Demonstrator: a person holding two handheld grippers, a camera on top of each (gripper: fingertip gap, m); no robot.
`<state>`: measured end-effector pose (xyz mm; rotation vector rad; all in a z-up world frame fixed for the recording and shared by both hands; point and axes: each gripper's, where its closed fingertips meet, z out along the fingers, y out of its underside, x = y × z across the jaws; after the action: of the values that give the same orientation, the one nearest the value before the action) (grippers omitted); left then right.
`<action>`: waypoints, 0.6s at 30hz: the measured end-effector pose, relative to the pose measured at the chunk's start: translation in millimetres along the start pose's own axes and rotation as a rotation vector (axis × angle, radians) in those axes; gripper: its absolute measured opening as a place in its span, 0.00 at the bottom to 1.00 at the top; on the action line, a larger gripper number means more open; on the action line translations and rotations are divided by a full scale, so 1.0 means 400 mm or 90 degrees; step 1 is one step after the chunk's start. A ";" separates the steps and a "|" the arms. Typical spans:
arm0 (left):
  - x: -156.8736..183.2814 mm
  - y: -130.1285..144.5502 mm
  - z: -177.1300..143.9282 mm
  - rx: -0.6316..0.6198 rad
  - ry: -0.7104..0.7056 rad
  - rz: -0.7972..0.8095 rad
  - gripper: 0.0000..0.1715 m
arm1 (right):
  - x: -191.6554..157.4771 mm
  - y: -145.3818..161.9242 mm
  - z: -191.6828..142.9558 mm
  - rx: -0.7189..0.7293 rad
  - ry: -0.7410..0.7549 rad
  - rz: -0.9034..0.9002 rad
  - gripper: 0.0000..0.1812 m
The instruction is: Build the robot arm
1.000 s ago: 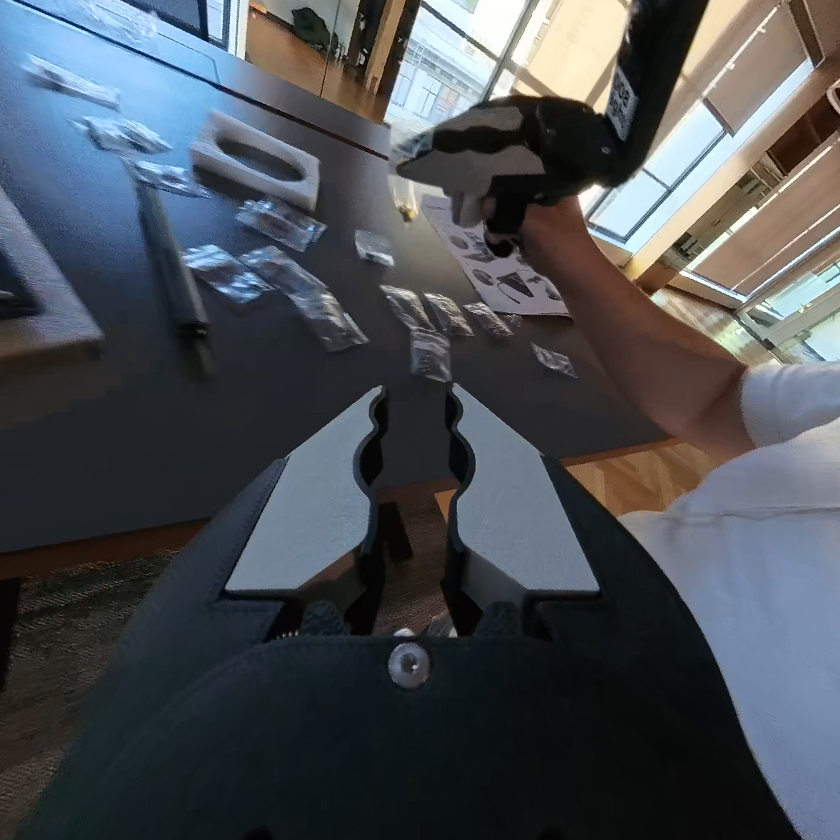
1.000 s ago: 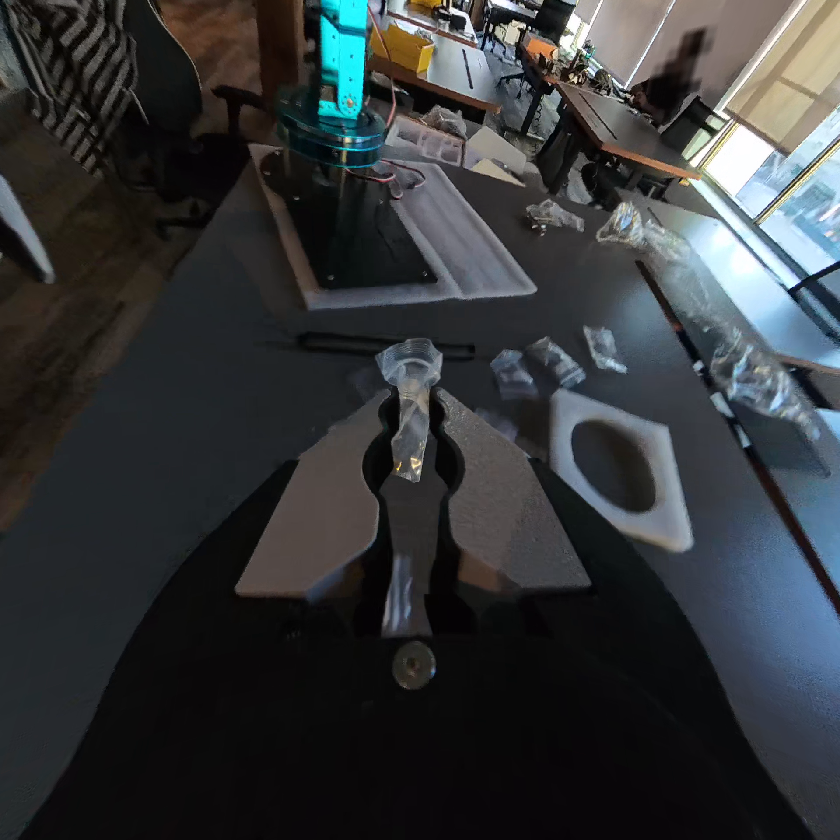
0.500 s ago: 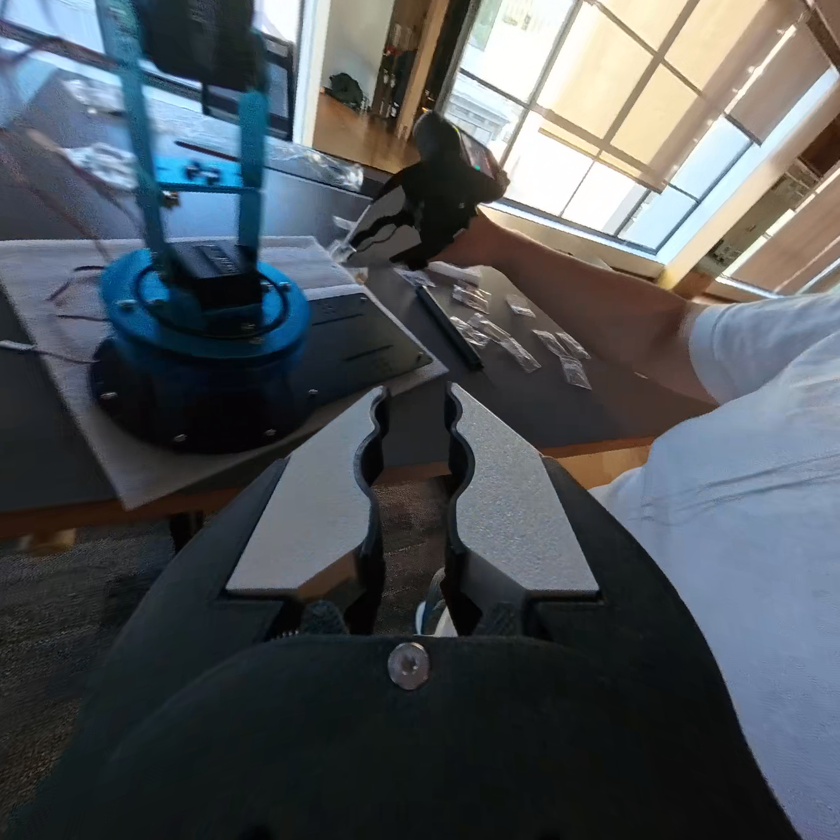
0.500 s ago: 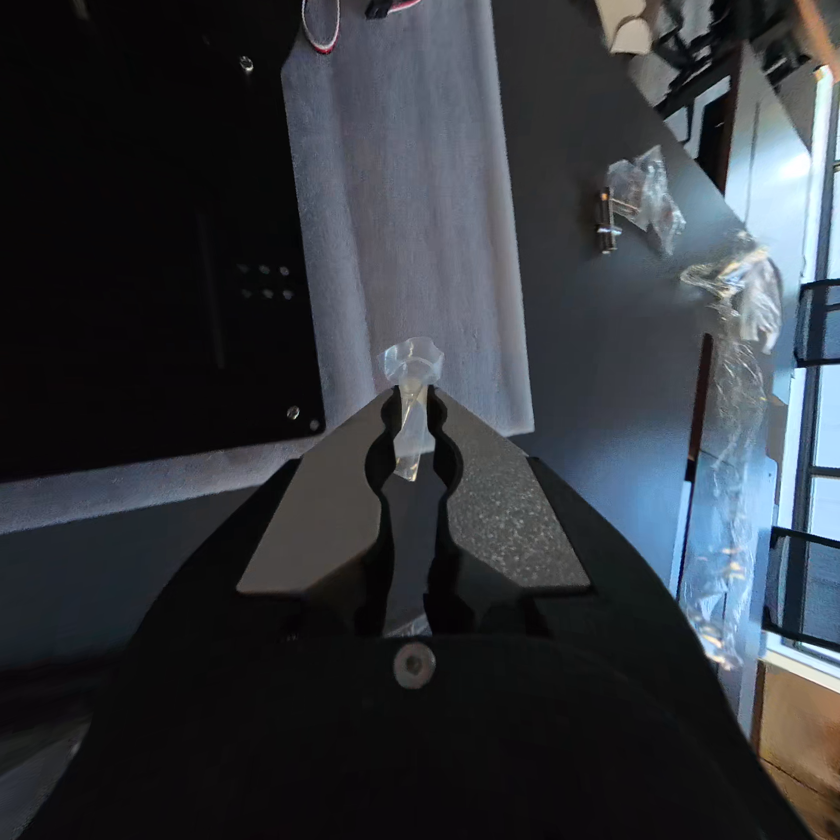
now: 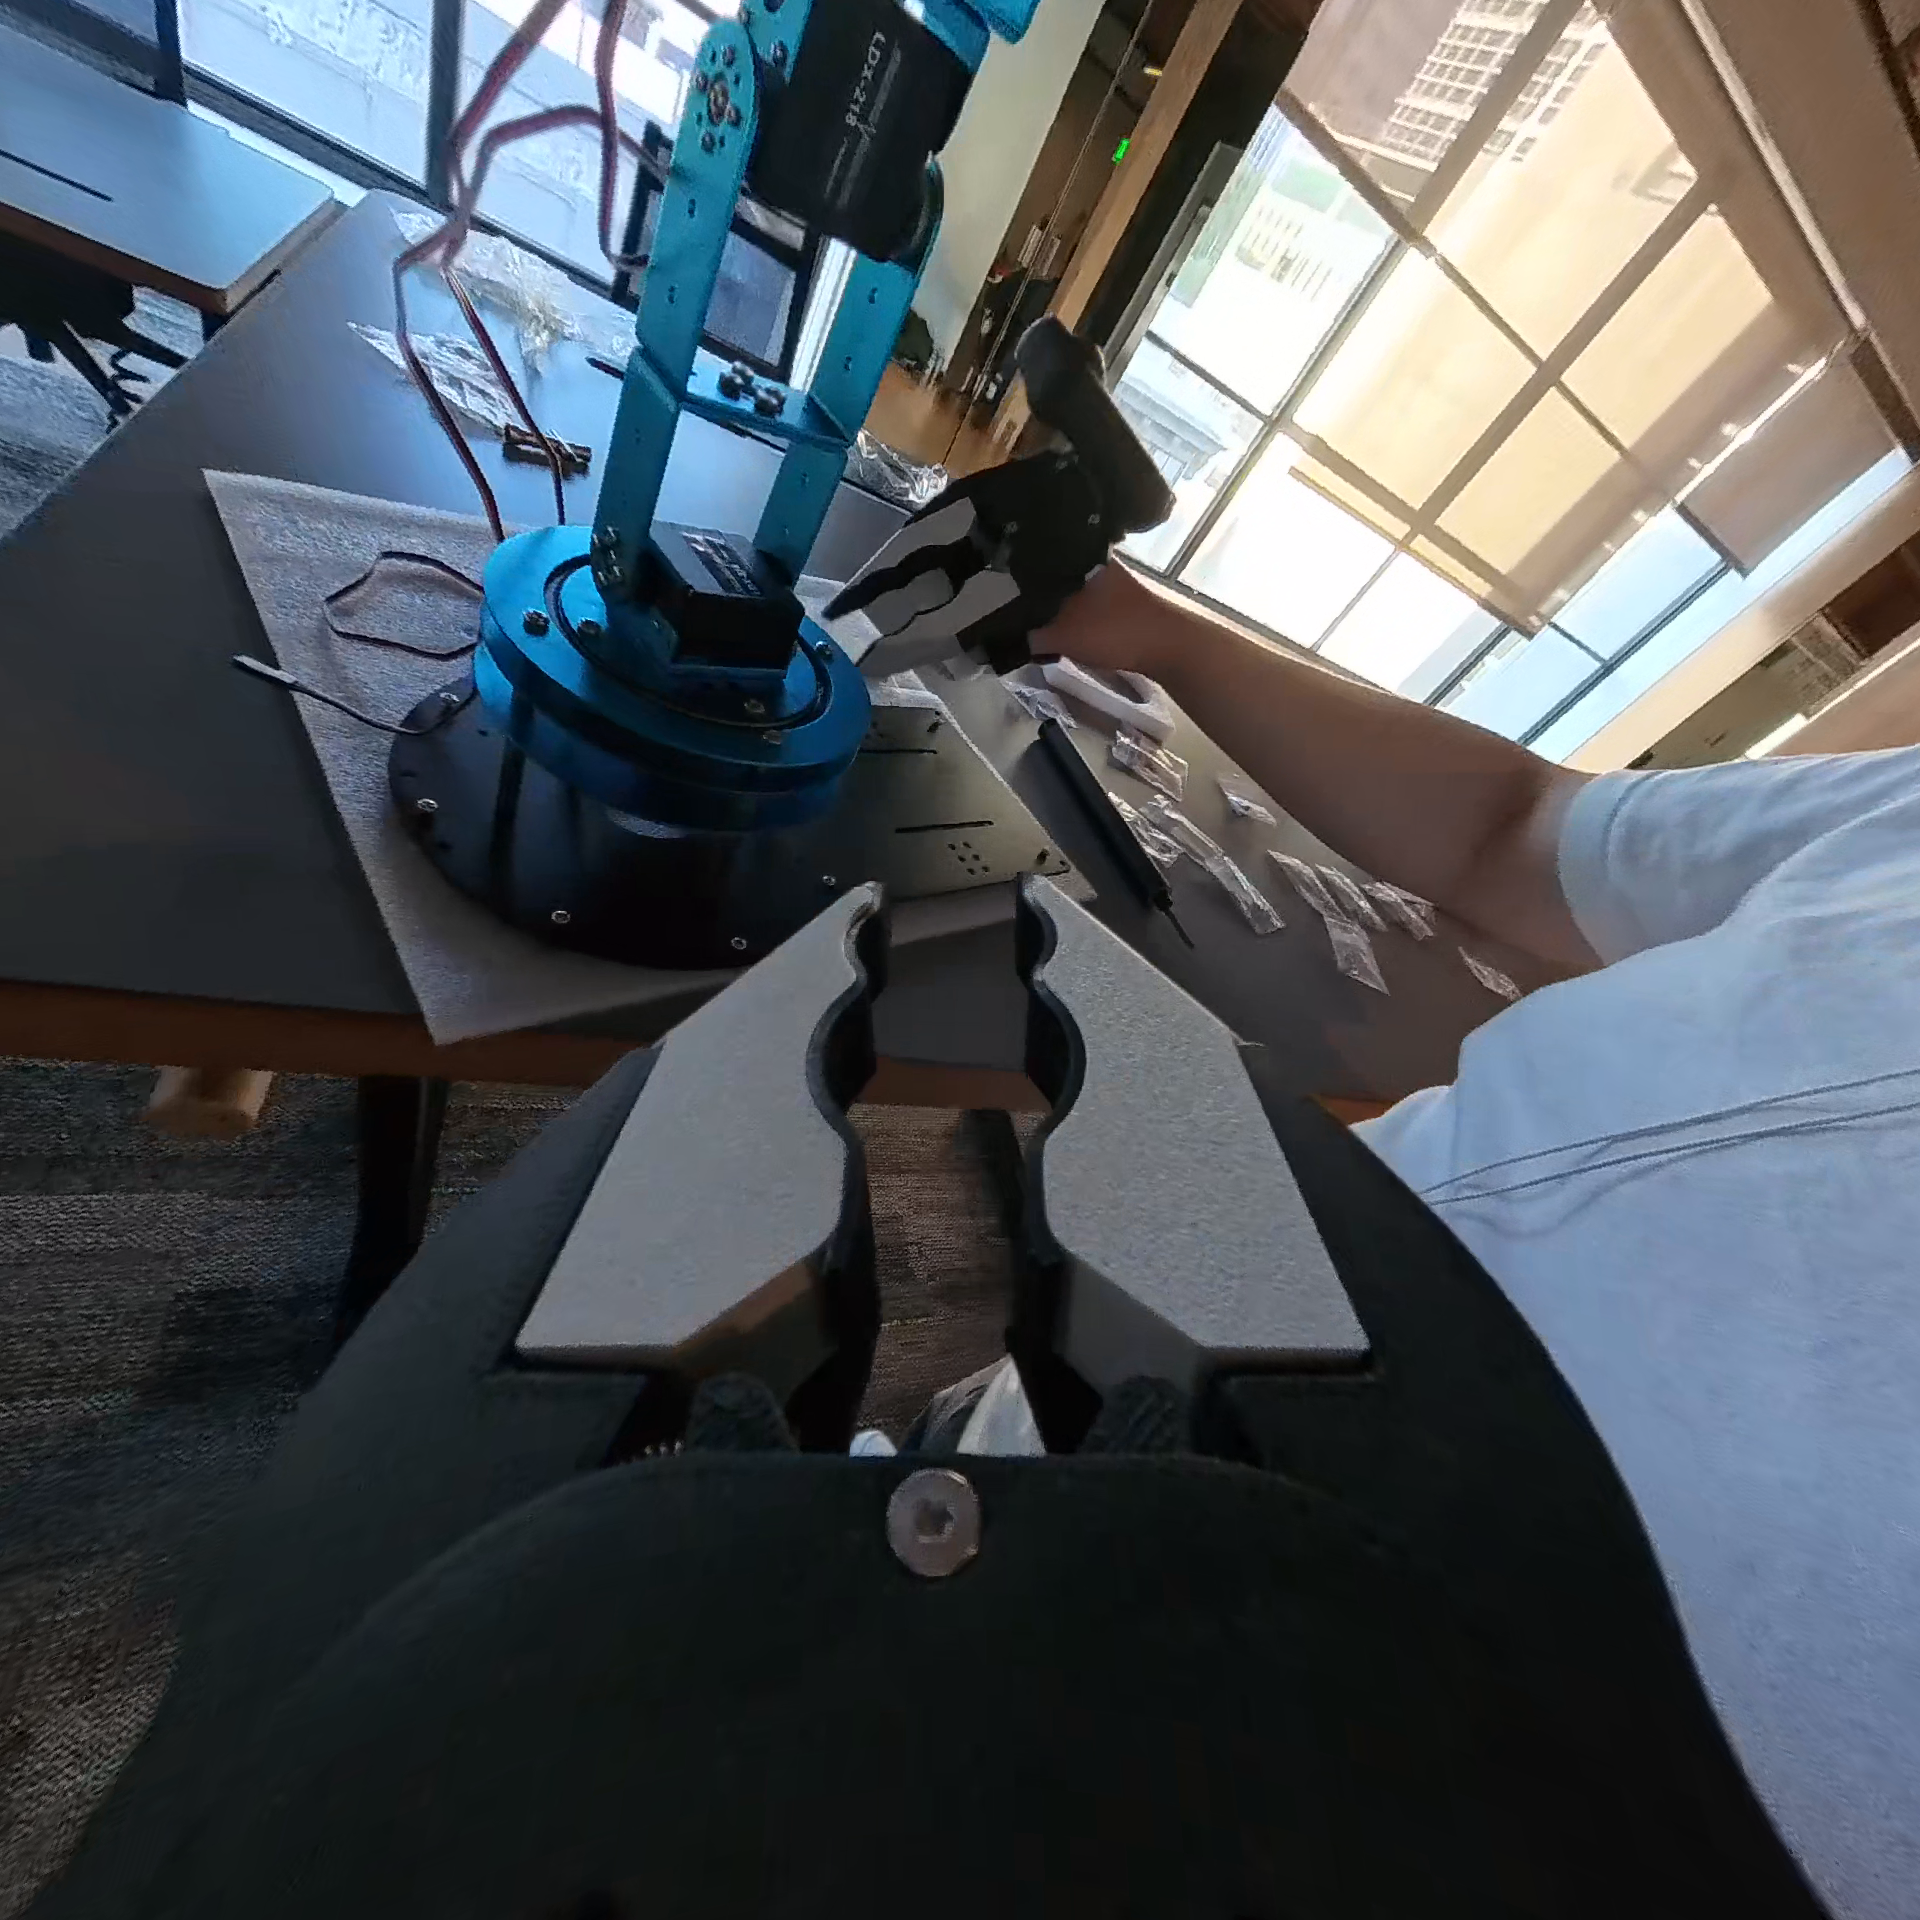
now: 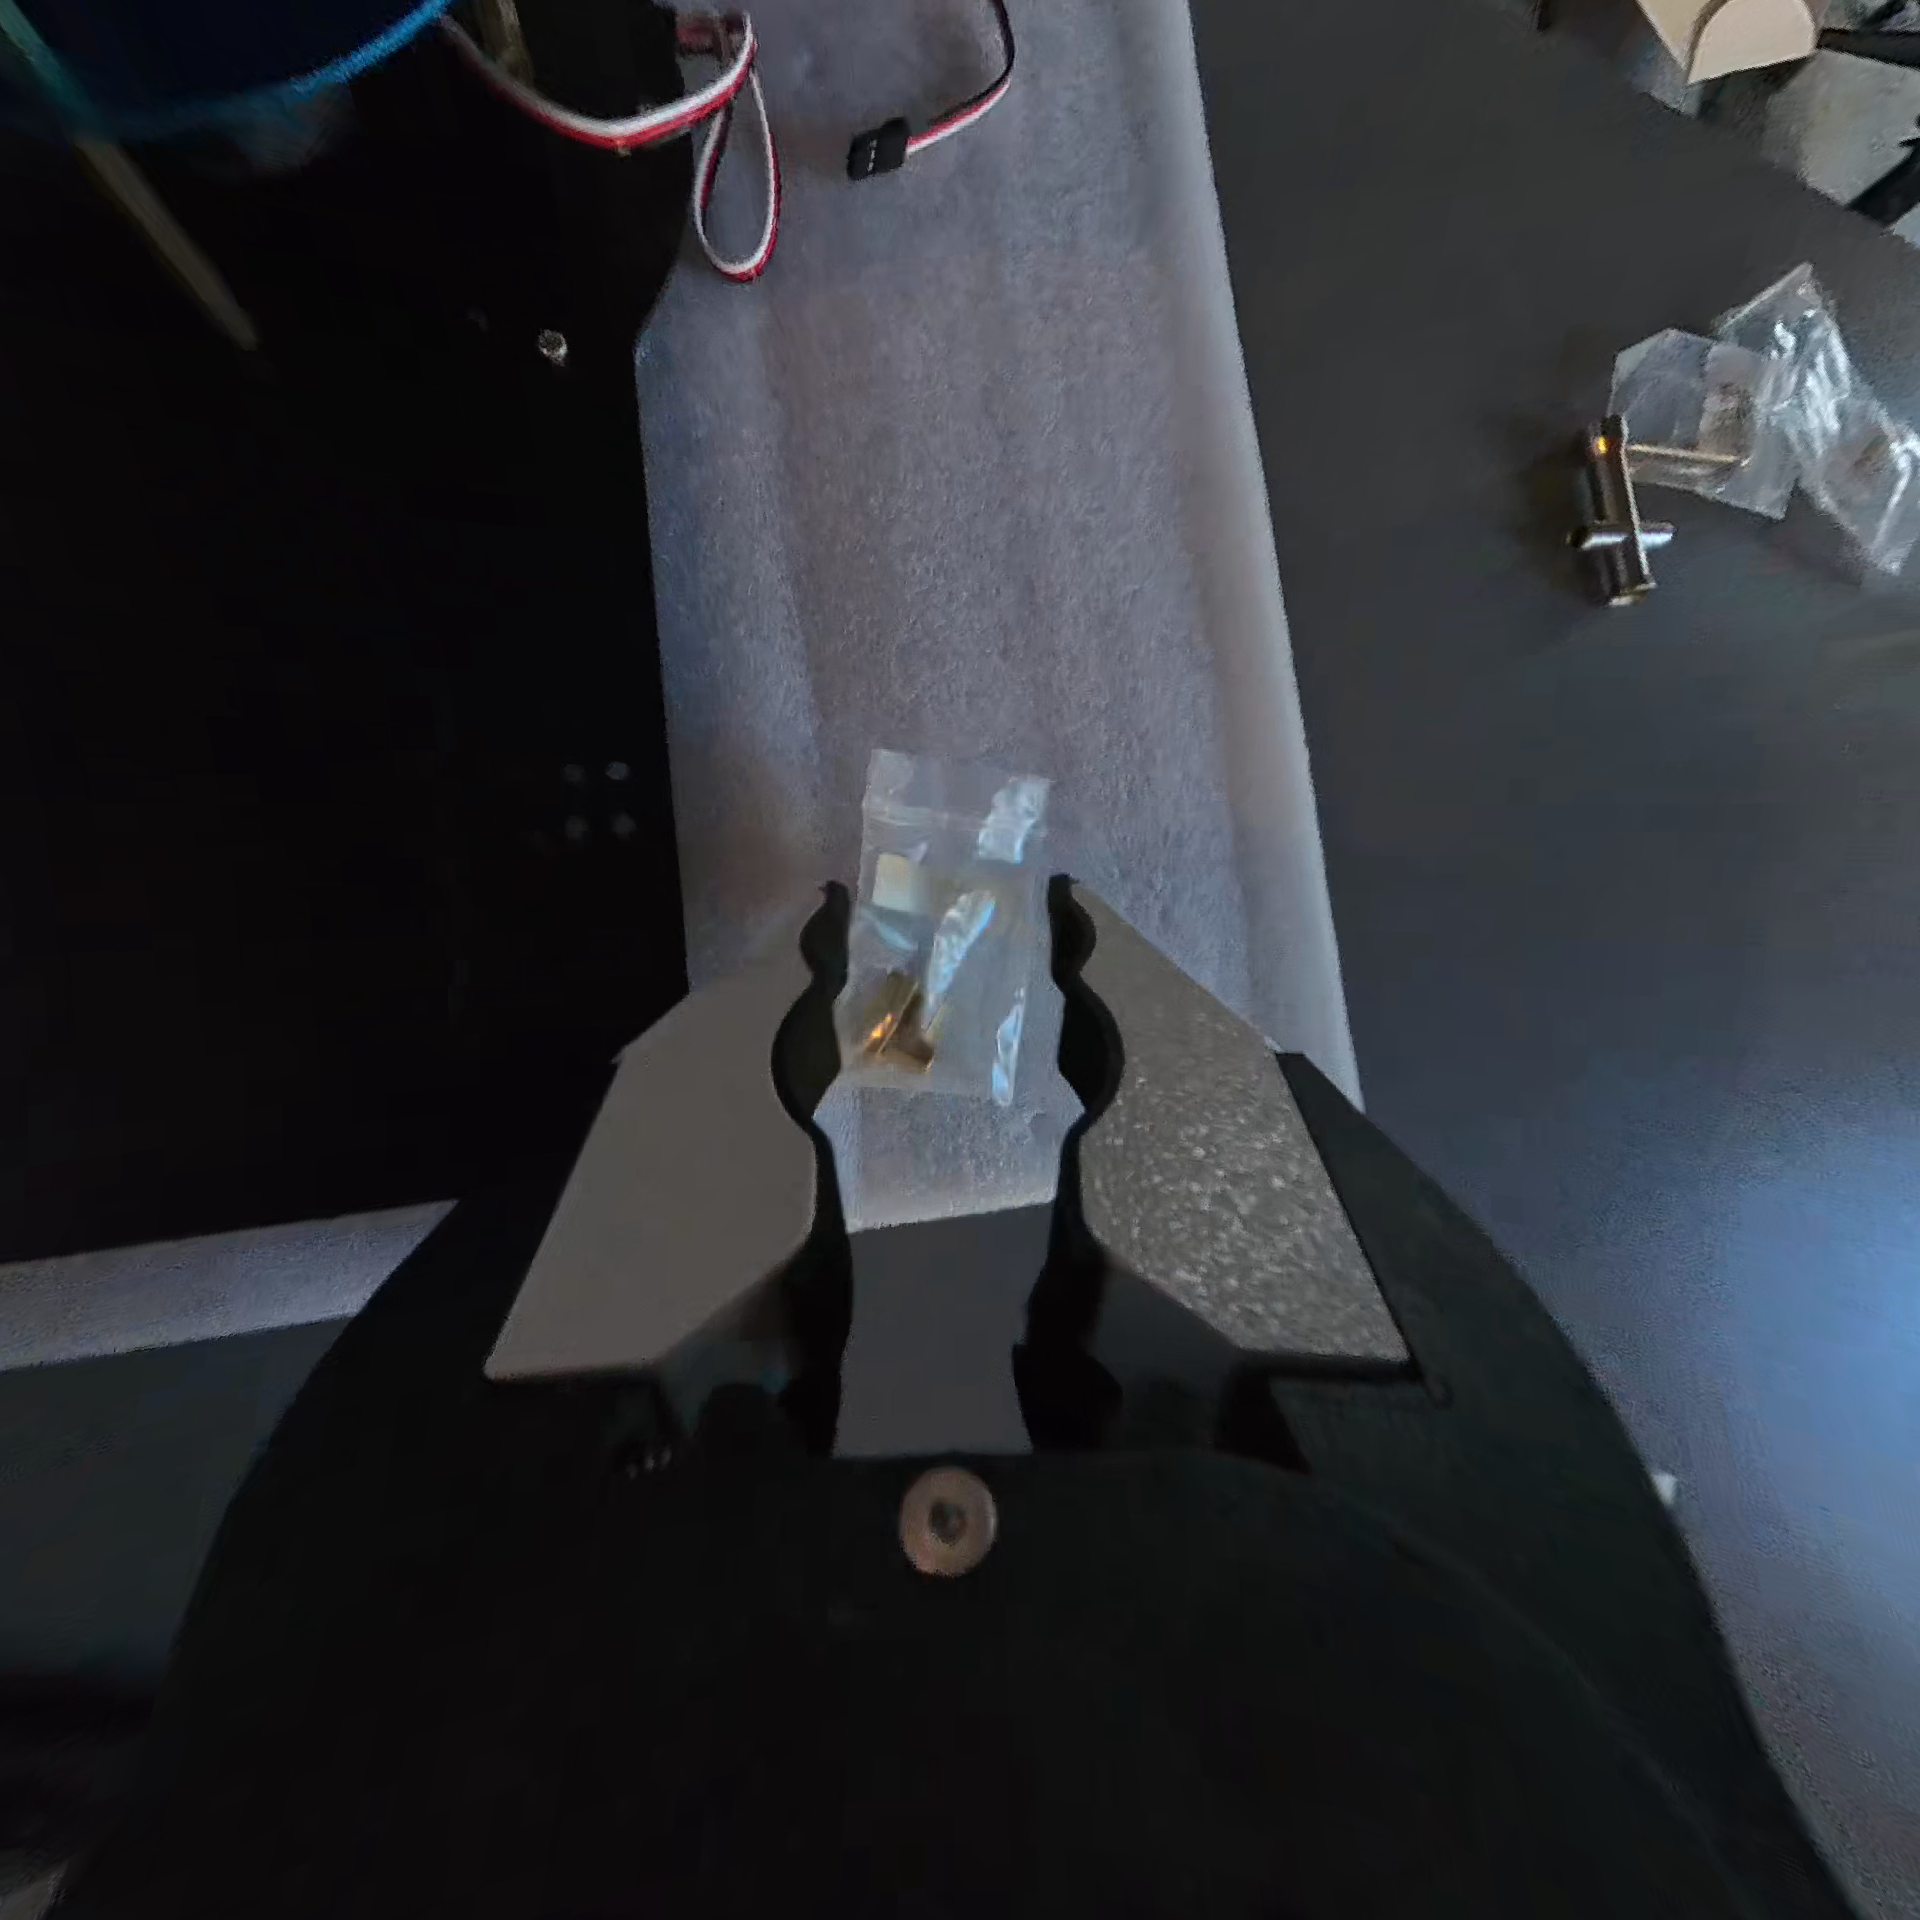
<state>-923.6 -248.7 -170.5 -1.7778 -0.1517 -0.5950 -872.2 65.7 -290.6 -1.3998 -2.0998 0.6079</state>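
My right gripper is open and points down at a white foam sheet. A small clear bag with brass parts lies flat on the sheet between the spread fingers, and the pads do not press on it. A black base plate lies just left of it. In the left wrist view the right gripper hovers beside the blue robot arm's round base. My left gripper is open and empty, off the table's front edge, facing that base.
A black screwdriver and several small clear bags lie right of the foam sheet. A white foam piece sits behind them. Servo cables loop on the sheet. Metal parts in bags lie at right. Tip to tip, the grippers are about 35 cm apart.
My right gripper carried the clear bag over to the foam sheet, then opened; the bag now lies flat between its fingers. My left gripper swung left toward the blue arm, still open.
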 end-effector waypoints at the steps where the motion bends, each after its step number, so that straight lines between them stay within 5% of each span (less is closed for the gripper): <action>1: 0.001 0.001 0.006 -0.001 0.000 -0.002 0.13 | 0.000 0.003 -0.007 0.011 -0.011 0.013 0.23; 18: 0.026 -0.001 0.055 -0.004 -0.014 -0.004 0.13 | -0.023 0.059 -0.040 0.087 -0.046 0.119 0.18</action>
<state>-907.8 -230.0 -169.0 -1.7908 -0.1710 -0.5819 -842.7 66.9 -295.2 -1.5273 -1.9538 0.8707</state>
